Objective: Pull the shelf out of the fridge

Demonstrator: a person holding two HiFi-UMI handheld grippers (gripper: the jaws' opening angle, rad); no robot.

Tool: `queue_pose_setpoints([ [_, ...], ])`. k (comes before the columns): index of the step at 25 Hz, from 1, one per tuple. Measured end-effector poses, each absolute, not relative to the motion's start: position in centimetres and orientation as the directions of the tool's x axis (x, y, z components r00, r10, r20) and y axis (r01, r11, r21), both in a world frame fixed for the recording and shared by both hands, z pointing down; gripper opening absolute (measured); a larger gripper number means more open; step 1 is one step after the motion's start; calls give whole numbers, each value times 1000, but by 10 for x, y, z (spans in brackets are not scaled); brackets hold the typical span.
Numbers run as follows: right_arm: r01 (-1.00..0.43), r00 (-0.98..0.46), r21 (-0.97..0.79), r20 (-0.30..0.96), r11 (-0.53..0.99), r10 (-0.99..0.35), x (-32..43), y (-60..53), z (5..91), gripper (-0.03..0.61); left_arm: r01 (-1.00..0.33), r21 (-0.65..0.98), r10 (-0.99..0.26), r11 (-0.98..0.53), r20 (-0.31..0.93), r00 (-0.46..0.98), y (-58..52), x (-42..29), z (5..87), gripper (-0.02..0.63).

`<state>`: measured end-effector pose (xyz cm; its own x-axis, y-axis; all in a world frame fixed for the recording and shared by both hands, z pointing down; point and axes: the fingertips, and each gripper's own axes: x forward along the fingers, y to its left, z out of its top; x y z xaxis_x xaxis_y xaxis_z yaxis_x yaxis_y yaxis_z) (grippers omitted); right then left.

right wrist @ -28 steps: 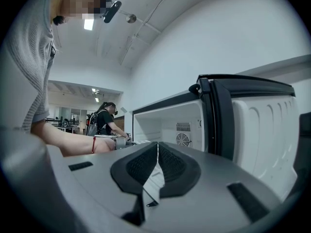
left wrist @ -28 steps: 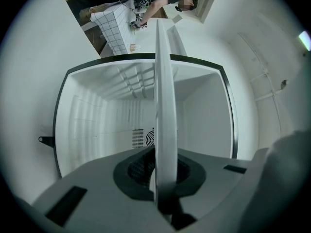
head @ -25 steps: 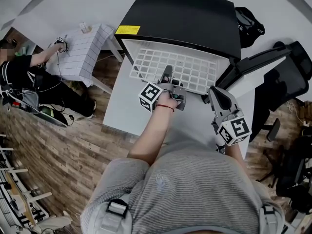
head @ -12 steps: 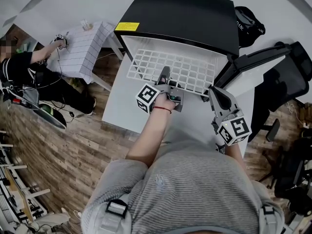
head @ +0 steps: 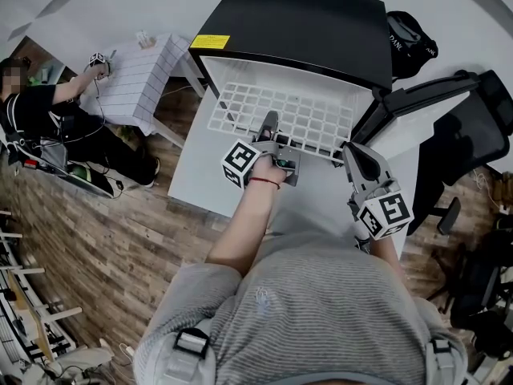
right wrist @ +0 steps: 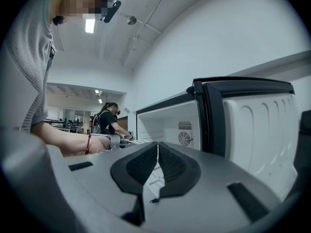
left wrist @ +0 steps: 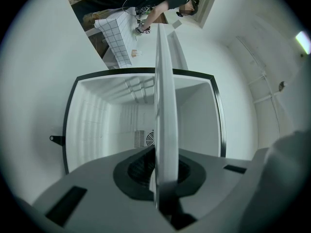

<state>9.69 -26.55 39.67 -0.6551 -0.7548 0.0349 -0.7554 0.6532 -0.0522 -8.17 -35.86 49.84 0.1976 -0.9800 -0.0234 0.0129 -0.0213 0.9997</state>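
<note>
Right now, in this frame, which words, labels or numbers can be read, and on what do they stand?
Nothing can be read for certain.
Yellow rectangular label on the black-topped fridge: print too small to read.
White lettering on the black fabric bag: too blurred to read.

On my left, a person in black [head: 44,115] reaches a hand onto a small table [head: 140,83] covered with a checked cloth, over a wood-plank floor [head: 96,247]. On my right, a black bag [head: 409,42] lies near a black office chair [head: 473,135].
</note>
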Motion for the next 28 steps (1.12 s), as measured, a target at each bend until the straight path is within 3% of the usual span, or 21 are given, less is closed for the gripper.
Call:
queue_pose_setpoints([
  [28, -738, -674, -53, 26, 672, -738, 108, -248, 395, 14, 33, 999, -987, -35, -40, 157, -319, -85, 500, 35],
])
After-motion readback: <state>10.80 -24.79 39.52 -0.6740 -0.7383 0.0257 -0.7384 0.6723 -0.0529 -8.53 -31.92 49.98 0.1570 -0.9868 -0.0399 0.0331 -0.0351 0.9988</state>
